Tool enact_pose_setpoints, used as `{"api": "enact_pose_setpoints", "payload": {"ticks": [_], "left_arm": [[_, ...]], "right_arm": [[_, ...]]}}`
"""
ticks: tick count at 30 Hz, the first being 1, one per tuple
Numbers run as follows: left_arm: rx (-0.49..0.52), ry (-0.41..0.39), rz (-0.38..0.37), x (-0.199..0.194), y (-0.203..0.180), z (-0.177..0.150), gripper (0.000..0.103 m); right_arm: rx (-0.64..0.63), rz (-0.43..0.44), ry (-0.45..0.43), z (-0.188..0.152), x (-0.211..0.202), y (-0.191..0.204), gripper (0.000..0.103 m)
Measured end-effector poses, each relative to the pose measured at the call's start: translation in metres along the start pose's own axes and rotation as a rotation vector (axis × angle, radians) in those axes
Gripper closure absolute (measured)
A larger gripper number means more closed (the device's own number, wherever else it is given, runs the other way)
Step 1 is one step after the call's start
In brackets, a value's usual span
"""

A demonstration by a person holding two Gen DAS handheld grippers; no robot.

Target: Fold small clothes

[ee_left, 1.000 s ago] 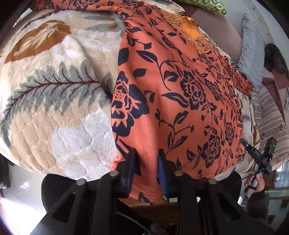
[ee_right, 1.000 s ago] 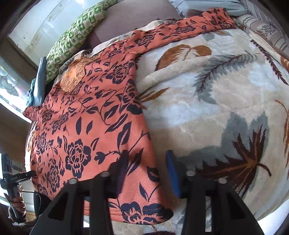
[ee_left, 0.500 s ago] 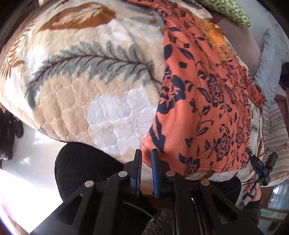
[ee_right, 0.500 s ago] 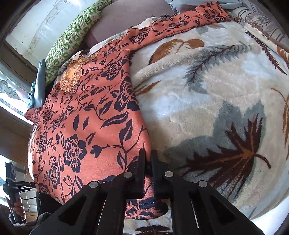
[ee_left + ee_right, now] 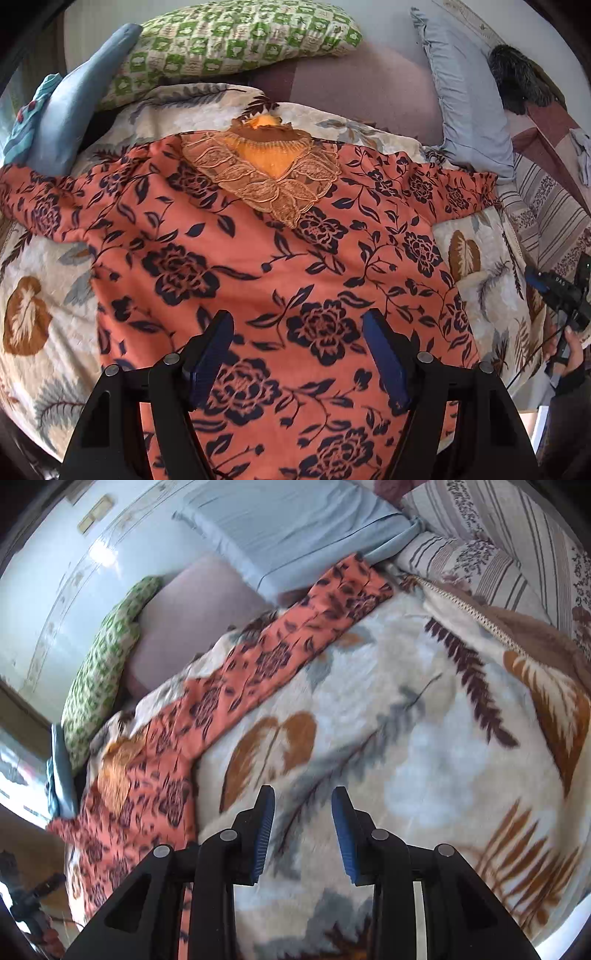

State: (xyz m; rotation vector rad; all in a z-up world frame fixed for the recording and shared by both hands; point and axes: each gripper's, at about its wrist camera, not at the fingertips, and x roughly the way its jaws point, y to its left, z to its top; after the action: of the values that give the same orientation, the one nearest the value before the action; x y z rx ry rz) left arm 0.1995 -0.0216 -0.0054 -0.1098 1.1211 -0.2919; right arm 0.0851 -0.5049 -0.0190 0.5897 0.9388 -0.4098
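Note:
An orange top with dark blue flowers [image 5: 280, 266] lies spread flat on a leaf-patterned blanket [image 5: 33, 317], lace collar [image 5: 273, 184] at the far end, sleeves out to both sides. My left gripper [image 5: 297, 332] is open and empty, above the lower middle of the top. My right gripper [image 5: 303, 808] is open and empty over the bare blanket [image 5: 424, 775], to the right of the top [image 5: 155, 786]. The top's right sleeve [image 5: 295, 638] stretches away towards the pillows. The right gripper also shows at the right edge of the left wrist view [image 5: 557, 291].
A green patterned pillow [image 5: 236, 40] and a light blue pillow [image 5: 465, 96] lie at the head of the bed. A blue cloth [image 5: 70, 99] lies at the far left, touching the left sleeve. A striped cover [image 5: 498, 542] lies at the far right.
Both grippers were shut on the top's bottom corners half a second ago; both have let go and opened. The left now faces the whole top, the right has swung over the blanket.

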Motion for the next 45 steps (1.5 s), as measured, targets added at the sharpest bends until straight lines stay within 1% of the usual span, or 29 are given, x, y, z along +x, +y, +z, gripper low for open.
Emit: {"api": "enact_pose_setpoints", "payload": {"ticks": [2, 4, 6, 8, 10, 12, 15, 16, 17, 18, 19, 20, 21, 23, 24, 26, 28, 30, 33, 35, 36, 40, 42, 45], "left_arm": [[-0.010, 0.025, -0.014, 0.041, -0.023, 0.029, 0.032], [-0.038, 0.046, -0.030, 0.086, -0.039, 0.056, 0.032], [-0.065, 0.053, -0.044, 0.124, -0.049, 0.082, 0.032], [-0.081, 0.061, -0.037, 0.153, -0.055, 0.102, 0.032], [-0.090, 0.062, -0.032, 0.181, -0.056, 0.116, 0.032], [-0.100, 0.063, -0.023, 0.209, -0.057, 0.126, 0.032], [-0.095, 0.106, -0.004, 0.249, -0.057, 0.133, 0.032], [-0.093, 0.125, 0.009, 0.263, -0.057, 0.134, 0.032], [-0.087, 0.130, 0.028, 0.272, -0.057, 0.134, 0.032], [-0.074, 0.102, 0.043, 0.275, -0.060, 0.134, 0.032], [-0.057, 0.077, 0.056, 0.275, -0.063, 0.134, 0.032], [-0.048, 0.083, 0.062, 0.276, -0.064, 0.135, 0.032], [-0.047, 0.092, 0.062, 0.279, -0.064, 0.136, 0.032], [-0.066, 0.098, 0.040, 0.276, -0.061, 0.138, 0.032], [-0.088, 0.105, 0.021, 0.273, -0.057, 0.139, 0.032], [-0.142, 0.108, -0.023, 0.266, -0.046, 0.139, 0.034], [-0.183, 0.096, -0.044, 0.259, -0.037, 0.138, 0.034], [-0.207, 0.084, -0.058, 0.252, -0.027, 0.136, 0.034], [-0.223, 0.068, -0.071, 0.235, -0.011, 0.131, 0.034], [-0.226, 0.047, -0.067, 0.222, 0.001, 0.126, 0.034], [-0.223, 0.038, -0.051, 0.216, 0.008, 0.124, 0.034], [-0.210, -0.034, 0.003, 0.191, 0.035, 0.110, 0.034], [-0.232, -0.054, -0.006, 0.188, 0.051, 0.106, 0.034], [-0.289, -0.067, -0.049, 0.178, 0.075, 0.097, 0.034]], "right_arm": [[0.053, -0.021, -0.042, 0.045, 0.013, -0.019, 0.063], [0.112, -0.028, -0.074, 0.086, 0.035, -0.038, 0.054], [0.181, -0.029, -0.092, 0.121, 0.064, -0.057, 0.054], [0.254, -0.021, -0.101, 0.149, 0.096, -0.075, 0.054], [0.324, 0.004, -0.115, 0.170, 0.126, -0.091, 0.054], [0.373, 0.008, -0.112, 0.183, 0.155, -0.101, 0.054], [0.398, 0.006, -0.101, 0.194, 0.191, -0.109, 0.054], [0.392, 0.016, -0.116, 0.195, 0.198, -0.108, 0.054], [0.371, 0.008, -0.148, 0.196, 0.201, -0.105, 0.054], [0.341, 0.006, -0.163, 0.198, 0.202, -0.101, 0.056], [0.314, 0.019, -0.163, 0.200, 0.204, -0.098, 0.082], [0.299, 0.031, -0.163, 0.201, 0.203, -0.096, 0.101], [0.294, 0.032, -0.177, 0.200, 0.198, -0.093, 0.098], [0.273, 0.046, -0.223, 0.196, 0.180, -0.085, 0.098], [0.250, 0.050, -0.242, 0.194, 0.169, -0.078, 0.098], [0.166, 0.053, -0.270, 0.189, 0.147, -0.057, 0.098], [0.070, 0.060, -0.274, 0.182, 0.129, -0.028, 0.098], [-0.013, 0.093, -0.264, 0.172, 0.113, 0.007, 0.098], [-0.133, 0.147, -0.244, 0.148, 0.097, 0.070, 0.098], [-0.194, 0.197, -0.225, 0.127, 0.092, 0.113, 0.098], [-0.219, 0.219, -0.215, 0.115, 0.092, 0.135, 0.098], [-0.280, 0.328, -0.151, 0.050, 0.095, 0.224, 0.098], [-0.299, 0.371, -0.099, 0.016, 0.103, 0.260, 0.098], [-0.326, 0.421, -0.012, -0.023, 0.125, 0.309, 0.098]]}}
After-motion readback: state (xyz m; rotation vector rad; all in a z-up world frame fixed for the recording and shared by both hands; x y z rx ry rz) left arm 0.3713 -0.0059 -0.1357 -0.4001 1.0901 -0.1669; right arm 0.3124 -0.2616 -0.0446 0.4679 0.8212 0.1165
